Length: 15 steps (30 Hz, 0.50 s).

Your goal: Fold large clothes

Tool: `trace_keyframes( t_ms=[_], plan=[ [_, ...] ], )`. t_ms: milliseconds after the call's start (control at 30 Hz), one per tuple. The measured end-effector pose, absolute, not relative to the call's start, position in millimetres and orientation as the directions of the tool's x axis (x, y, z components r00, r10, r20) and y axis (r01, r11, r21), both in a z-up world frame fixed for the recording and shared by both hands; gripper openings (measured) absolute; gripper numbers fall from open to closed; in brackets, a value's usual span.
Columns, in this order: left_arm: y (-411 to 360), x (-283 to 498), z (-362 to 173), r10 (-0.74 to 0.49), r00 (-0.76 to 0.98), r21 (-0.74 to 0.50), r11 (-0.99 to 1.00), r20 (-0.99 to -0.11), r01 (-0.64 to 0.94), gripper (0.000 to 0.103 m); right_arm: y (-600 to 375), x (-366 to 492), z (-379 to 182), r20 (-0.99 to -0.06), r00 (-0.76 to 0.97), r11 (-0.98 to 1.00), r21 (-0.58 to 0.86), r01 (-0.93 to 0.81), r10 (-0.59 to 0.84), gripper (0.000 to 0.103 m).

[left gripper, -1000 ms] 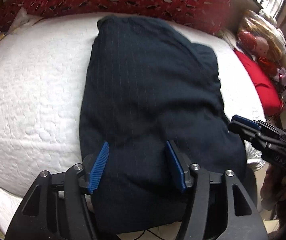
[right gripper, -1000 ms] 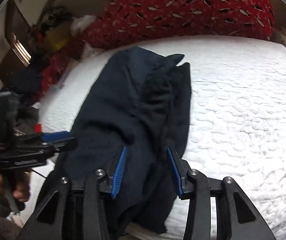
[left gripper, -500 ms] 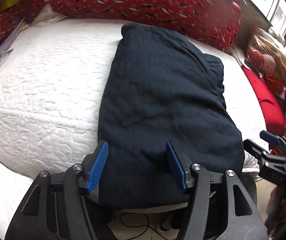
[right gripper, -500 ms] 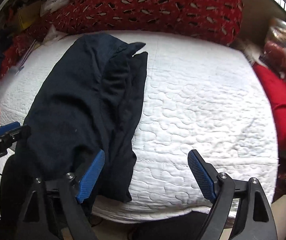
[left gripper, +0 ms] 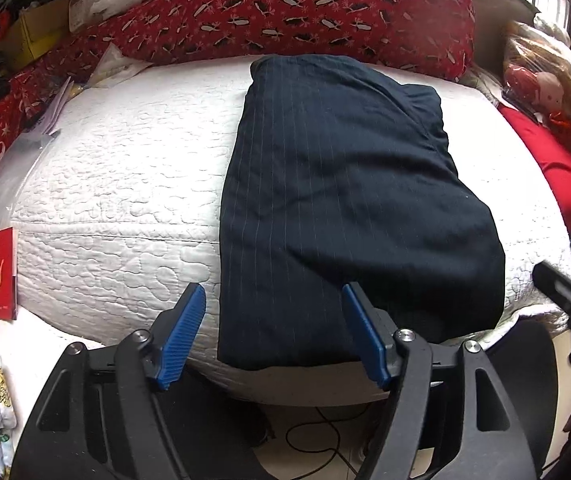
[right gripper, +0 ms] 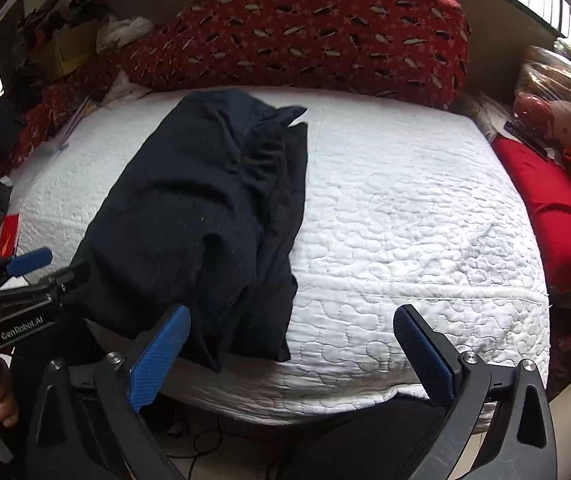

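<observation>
A folded dark garment (left gripper: 337,200) lay lengthwise on a white quilted bed (left gripper: 125,168), its near end draped over the bed's front edge and its far end close to a red patterned pillow (left gripper: 305,12). The left gripper (left gripper: 275,332) hung before that near end, fingers (left gripper: 183,330) released and just opened wider, with nothing pinched between them. The right gripper (right gripper: 291,354), beside the garment's right edge, had just spread its fingers (right gripper: 425,354) wide and empty. A red cushion (right gripper: 557,208) lay at the right.
</observation>
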<state>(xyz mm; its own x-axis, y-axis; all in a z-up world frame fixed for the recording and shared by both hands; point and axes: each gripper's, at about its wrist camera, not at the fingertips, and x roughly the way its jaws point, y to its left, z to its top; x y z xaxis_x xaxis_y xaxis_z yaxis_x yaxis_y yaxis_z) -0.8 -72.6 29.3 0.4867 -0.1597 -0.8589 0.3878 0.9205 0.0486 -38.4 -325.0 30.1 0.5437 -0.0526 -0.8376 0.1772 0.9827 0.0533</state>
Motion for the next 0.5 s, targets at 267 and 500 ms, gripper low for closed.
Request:
trace_keyframes(
  t_ms=[267, 500],
  plan=[
    [-78, -14, 38, -0.154, 0.52, 0.076, 0.916, -0.84, 0.395, 0.07, -334, -50, 45, -0.802, 0.591, 0.973, 0.067, 0.223, -0.08, 0.102],
    [-75, -16, 41, -0.157, 0.523, 0.071, 0.918, -0.837, 0.39, 0.07, -328, -53, 50, -0.791, 0.605, 0.975, 0.052, 0.218, -0.094, 0.102]
  ],
)
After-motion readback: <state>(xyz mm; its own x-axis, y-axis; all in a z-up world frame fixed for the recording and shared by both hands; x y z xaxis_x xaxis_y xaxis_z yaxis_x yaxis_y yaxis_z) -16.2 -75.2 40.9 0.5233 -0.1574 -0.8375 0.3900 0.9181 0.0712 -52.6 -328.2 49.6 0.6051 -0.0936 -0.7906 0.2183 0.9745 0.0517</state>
